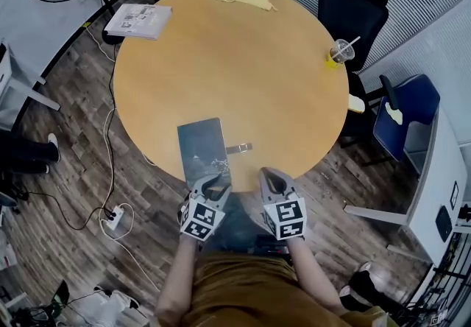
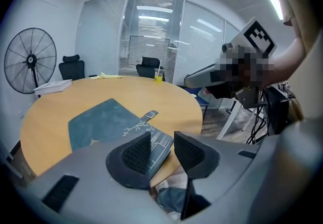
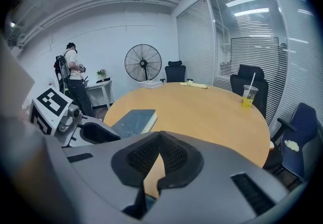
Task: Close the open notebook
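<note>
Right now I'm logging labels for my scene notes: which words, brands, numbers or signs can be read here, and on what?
None is legible.
Notebook: pale line drawing on the cover, no words readable.
Printed papers: print too small.
Cup: no label can be made out.
Left gripper, right gripper: square markers only.

Bright ceiling light; fisheye-warped, dark-cornered edges
</note>
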A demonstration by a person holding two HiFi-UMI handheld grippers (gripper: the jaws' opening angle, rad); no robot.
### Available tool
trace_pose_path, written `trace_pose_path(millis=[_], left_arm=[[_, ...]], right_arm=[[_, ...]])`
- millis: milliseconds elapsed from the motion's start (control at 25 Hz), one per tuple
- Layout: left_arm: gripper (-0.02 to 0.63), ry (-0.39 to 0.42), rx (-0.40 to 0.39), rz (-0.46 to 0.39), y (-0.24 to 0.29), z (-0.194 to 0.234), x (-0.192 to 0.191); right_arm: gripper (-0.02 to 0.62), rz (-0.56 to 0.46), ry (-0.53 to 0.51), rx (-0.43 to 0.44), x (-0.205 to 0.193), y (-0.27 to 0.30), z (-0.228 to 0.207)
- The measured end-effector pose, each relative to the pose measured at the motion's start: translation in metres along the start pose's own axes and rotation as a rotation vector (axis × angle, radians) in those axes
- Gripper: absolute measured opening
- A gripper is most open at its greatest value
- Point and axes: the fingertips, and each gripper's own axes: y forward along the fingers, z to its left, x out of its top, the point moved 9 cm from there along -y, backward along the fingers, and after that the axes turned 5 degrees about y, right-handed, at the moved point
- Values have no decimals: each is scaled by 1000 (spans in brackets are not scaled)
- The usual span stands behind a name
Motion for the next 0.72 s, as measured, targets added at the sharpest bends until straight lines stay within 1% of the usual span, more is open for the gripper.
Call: trace_pose_path(millis=[200, 400, 560, 720], left_arm=[[164, -60, -11, 39, 9, 3, -11], [164, -84, -17, 58, 10, 3, -14], [164, -121, -11, 20, 6, 9, -10], [163, -171, 23, -33, -5, 17, -3]], right_arm=[[11, 11, 6, -11, -3, 0, -7], [11, 9, 4, -8, -1, 1, -7], [11, -3, -4, 1, 3, 2, -2], [11, -26, -17, 4, 8, -3, 5]])
